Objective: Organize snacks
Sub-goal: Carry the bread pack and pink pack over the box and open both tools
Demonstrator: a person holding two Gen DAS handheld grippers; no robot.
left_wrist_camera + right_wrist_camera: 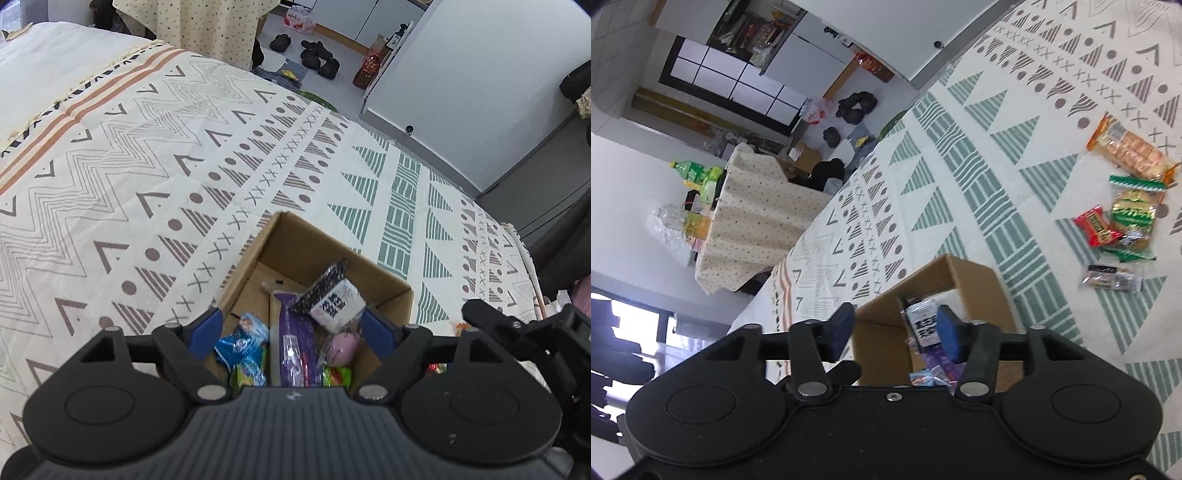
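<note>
One cardboard box (325, 254), four loose snacks (1128, 147)

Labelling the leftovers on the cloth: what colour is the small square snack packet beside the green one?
Red, with light lettering: the small packet, clearest in the right wrist view.

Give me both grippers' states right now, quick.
Left gripper: open, nothing held, above the cardboard box of snacks.
Right gripper: open, nothing held, at the box's edge.

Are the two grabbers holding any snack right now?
No. The left gripper and right gripper are both open above the cardboard box, nothing pinched. The snacks lie loose inside.
</note>
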